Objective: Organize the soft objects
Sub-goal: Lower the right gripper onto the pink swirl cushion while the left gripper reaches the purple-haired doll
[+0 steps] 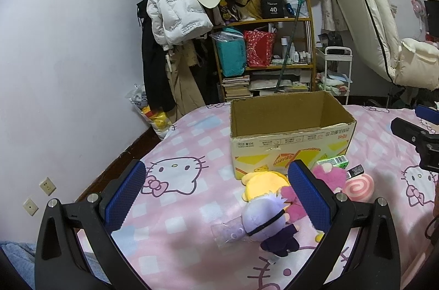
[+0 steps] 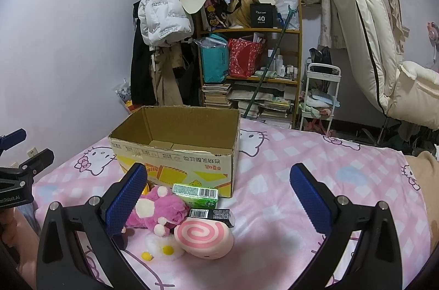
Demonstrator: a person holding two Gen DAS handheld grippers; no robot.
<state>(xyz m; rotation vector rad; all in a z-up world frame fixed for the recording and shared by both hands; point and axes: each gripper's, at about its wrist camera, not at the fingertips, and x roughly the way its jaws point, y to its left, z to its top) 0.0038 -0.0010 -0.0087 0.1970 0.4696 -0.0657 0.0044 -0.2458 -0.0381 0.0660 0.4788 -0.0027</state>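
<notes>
Both grippers, left gripper (image 1: 216, 196) and right gripper (image 2: 219, 196), hover spread wide and empty over the pink cartoon-cat bedspread (image 2: 301, 180). Plush toys, including a lavender-headed doll (image 1: 263, 218) and a pink plush bear (image 2: 159, 210), lie heaped just before the open brown cardboard box (image 2: 175, 131), probably so each needs only a short lift in.

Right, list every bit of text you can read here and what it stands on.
"40": black square box on the wooden shelf.
"Robot.AI", partly cut off: black left gripper body.
Cardboard box print, white puffer jacket lettering, green carton barcode digits: too small or blurred.
</notes>
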